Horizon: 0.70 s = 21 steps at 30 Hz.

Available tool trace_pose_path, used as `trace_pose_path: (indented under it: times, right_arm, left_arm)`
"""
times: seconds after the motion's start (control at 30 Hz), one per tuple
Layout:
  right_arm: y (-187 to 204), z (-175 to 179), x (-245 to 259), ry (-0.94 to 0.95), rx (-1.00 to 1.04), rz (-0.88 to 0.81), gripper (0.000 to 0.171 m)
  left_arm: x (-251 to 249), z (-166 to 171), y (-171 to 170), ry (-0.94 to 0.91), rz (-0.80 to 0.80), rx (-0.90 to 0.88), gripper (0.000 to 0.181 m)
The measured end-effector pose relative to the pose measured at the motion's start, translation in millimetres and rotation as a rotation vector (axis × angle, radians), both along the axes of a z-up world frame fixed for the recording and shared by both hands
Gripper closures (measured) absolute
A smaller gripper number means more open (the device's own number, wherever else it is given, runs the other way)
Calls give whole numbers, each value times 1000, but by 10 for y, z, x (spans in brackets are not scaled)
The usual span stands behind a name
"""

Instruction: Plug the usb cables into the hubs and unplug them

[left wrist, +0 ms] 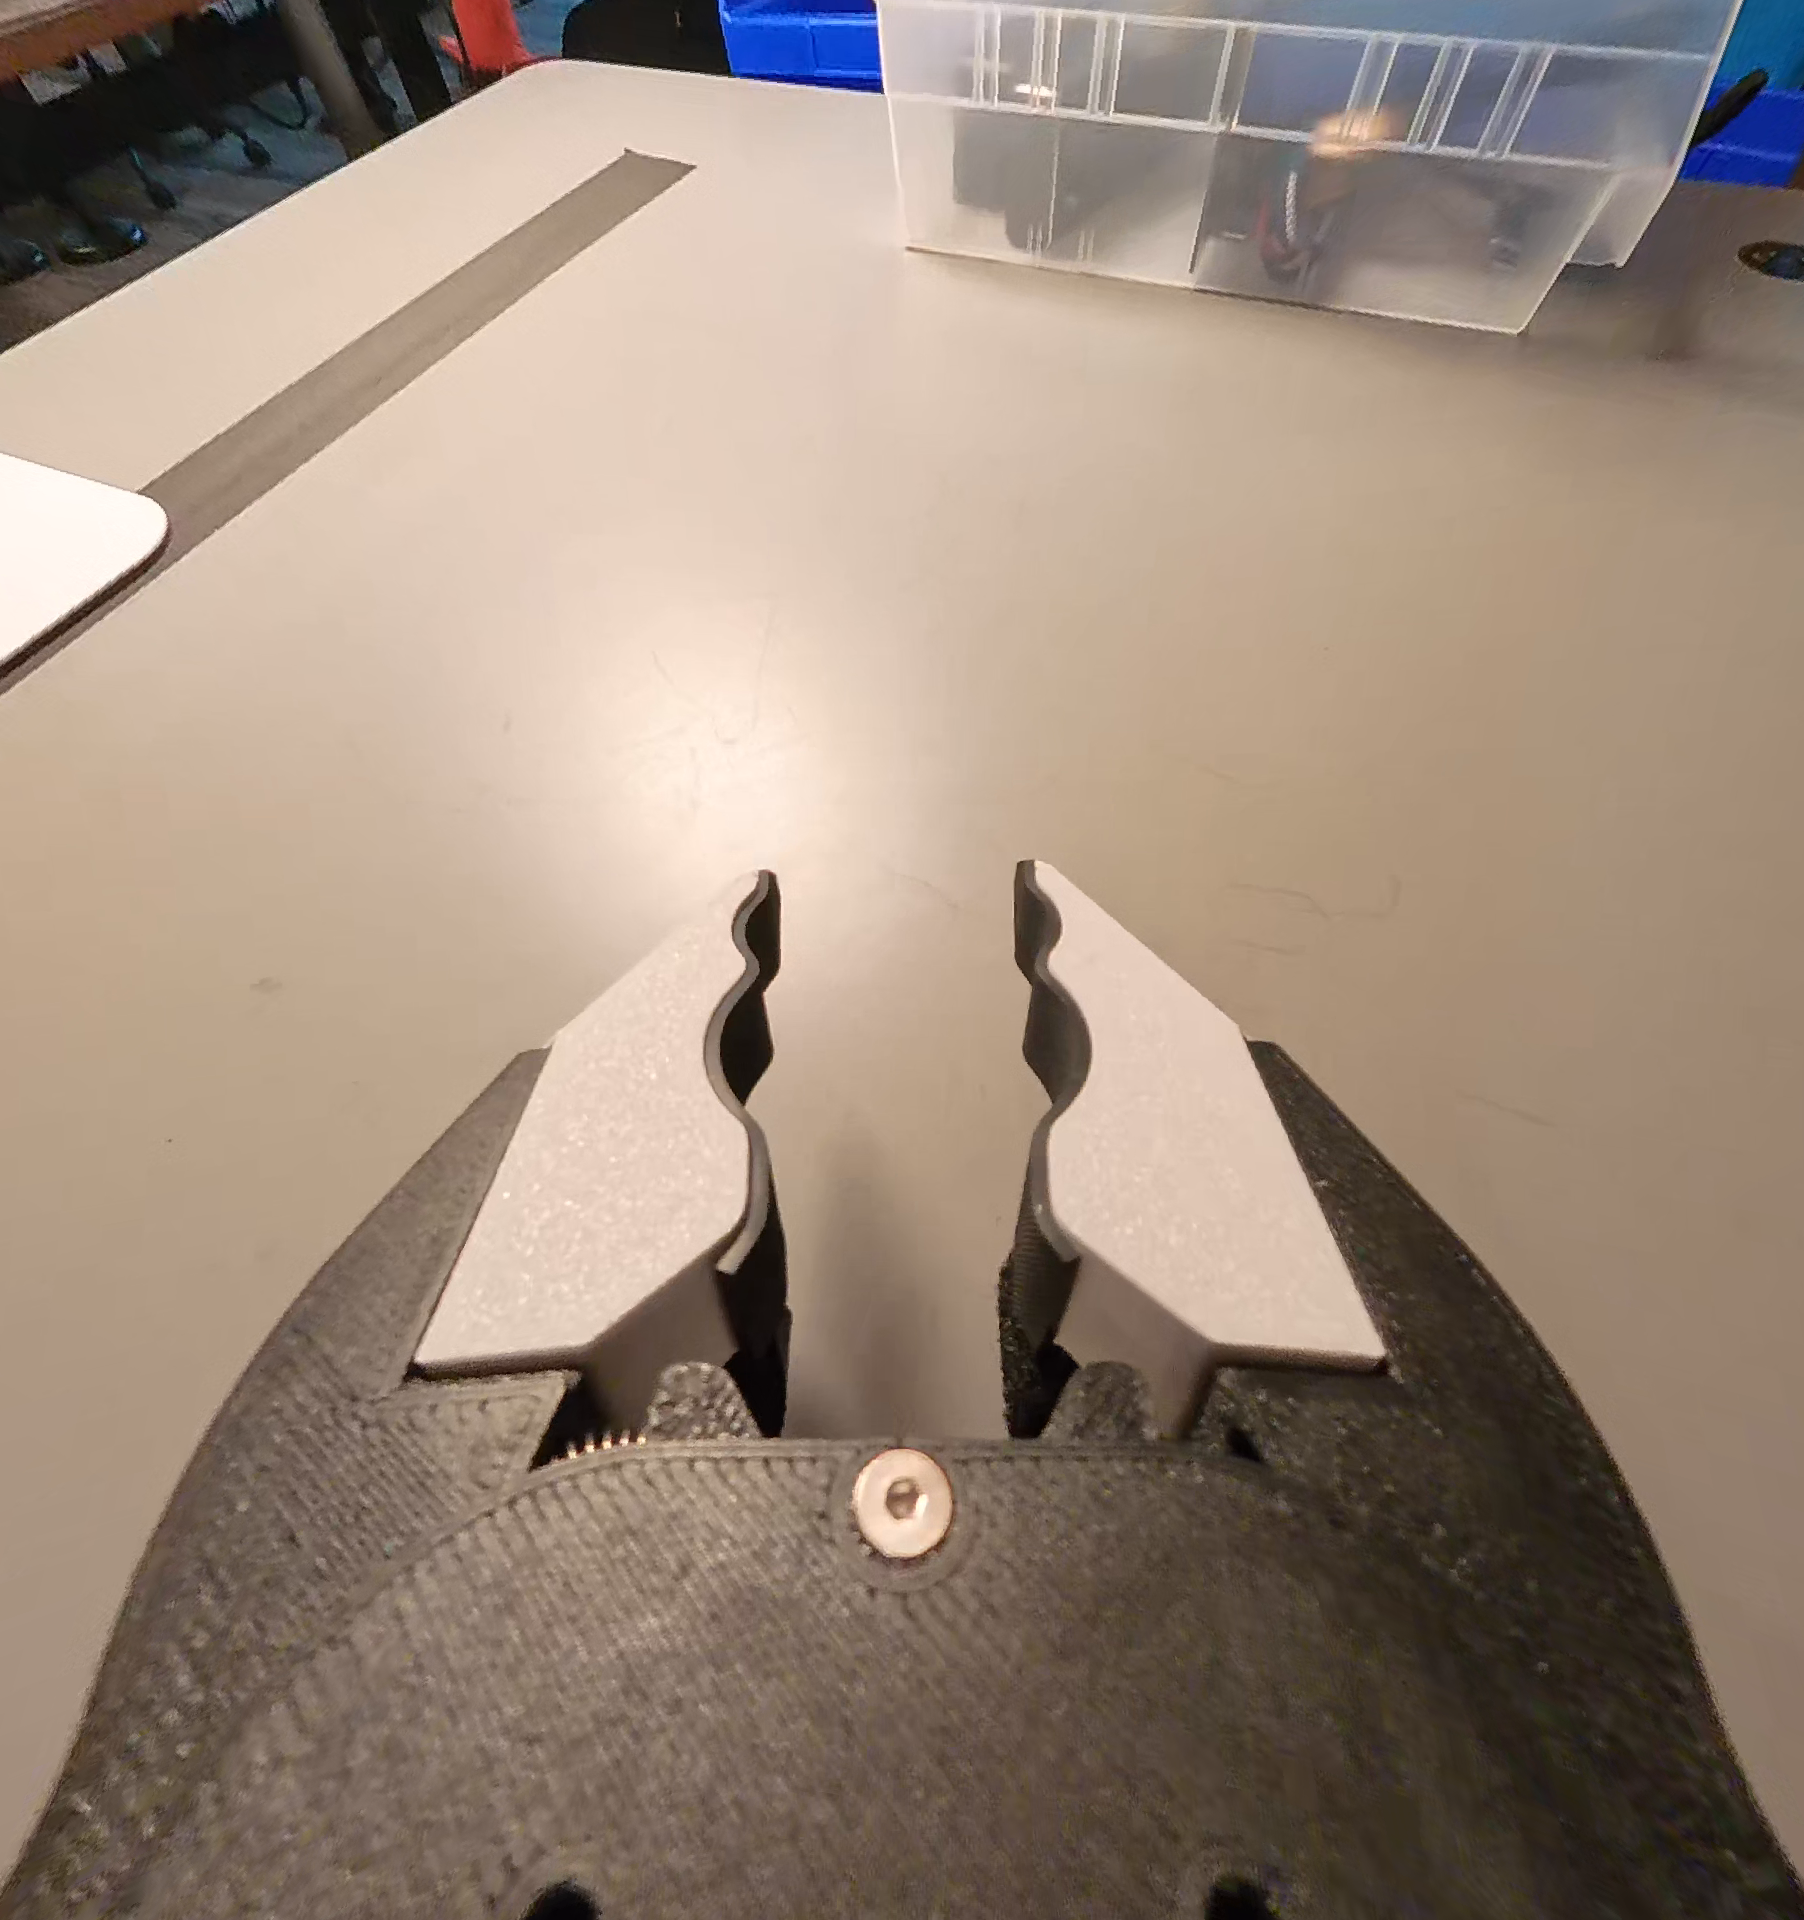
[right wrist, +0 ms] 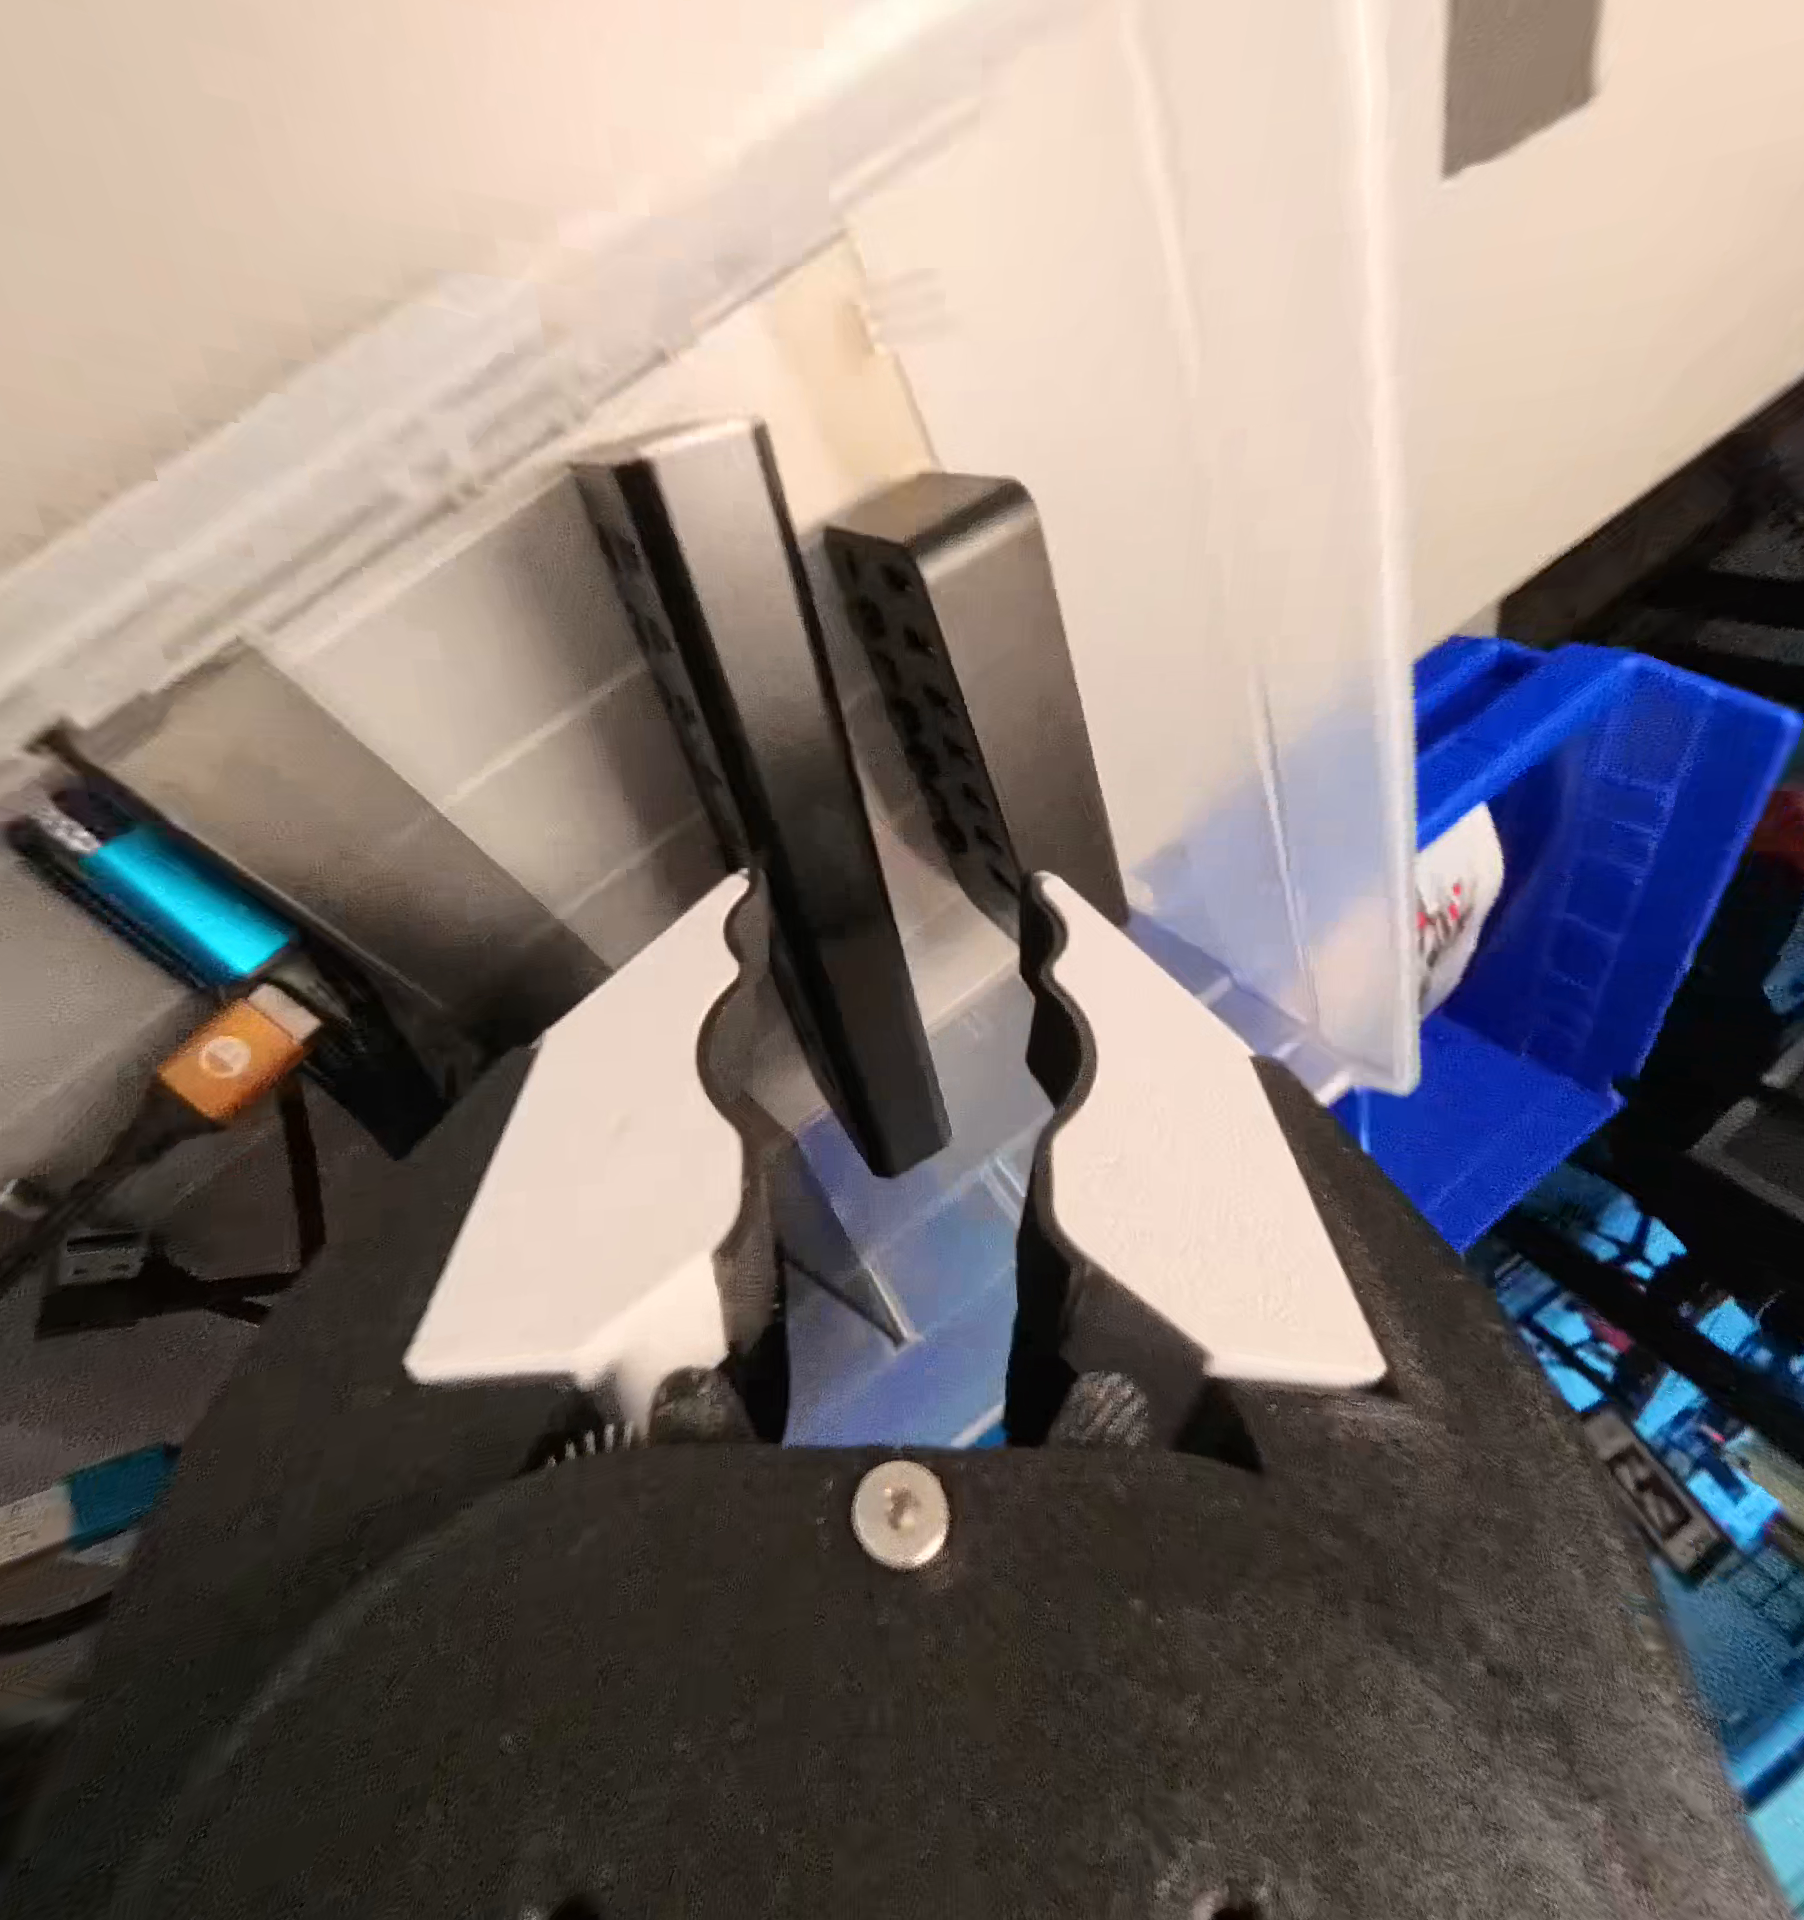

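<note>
Bare tabletop (left wrist: 877, 623) lies ahead of the left hand-held gripper (left wrist: 896, 883) — parted, holding nothing. The right hand-held gripper (right wrist: 893, 894) is parted too, a black hub (right wrist: 773, 790) between its fingers; a blue-plugged hub (right wrist: 358, 997) lies far left — clear organizer wall (right wrist: 1293, 623) close right.

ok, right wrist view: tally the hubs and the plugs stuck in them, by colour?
Hubs standing in the clear rack: 3 (one at left, one between the claw's fingers, one just right of it)
Teal plugs: 1
Orange plugs: 1
Total: 5
Both plugs sit in the left hub.
</note>
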State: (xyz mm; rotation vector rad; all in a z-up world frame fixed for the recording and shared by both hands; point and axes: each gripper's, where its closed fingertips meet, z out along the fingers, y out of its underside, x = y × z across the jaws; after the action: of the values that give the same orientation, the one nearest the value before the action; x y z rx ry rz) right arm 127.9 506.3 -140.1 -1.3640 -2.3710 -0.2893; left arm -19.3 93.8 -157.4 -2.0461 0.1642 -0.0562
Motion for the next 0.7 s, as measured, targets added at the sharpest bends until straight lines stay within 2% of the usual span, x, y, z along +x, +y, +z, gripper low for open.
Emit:
trace_pose_path:
  times: [0.07,0.17,0.27,0.37,0.53,0.7]
  right_arm:
    - [58,204,91,119,22,-73,117]
    - [-83,524,263,346,-61,-205,114]
    - [-490,834,420,612,-225,-262,117]
    - [-1065,1060,548,895,-415,-227,125]
    - [-1642,887,811,1096,-490,-248,124]
    - [-1780,554,875,1099,-415,-280,123]
  left_arm:
    - [-7,-2,-3,-3,4,-1,133]
    - [-31,-21,-6,-7,18,-13,133]
    - [-53,-56,-14,-12,32,-35,133]
    - [-63,-88,-36,-30,43,-57,139]
    - [-173,-56,-153,-77,123,-37,146]
    - [-296,17,-561,-98,251,15,146]
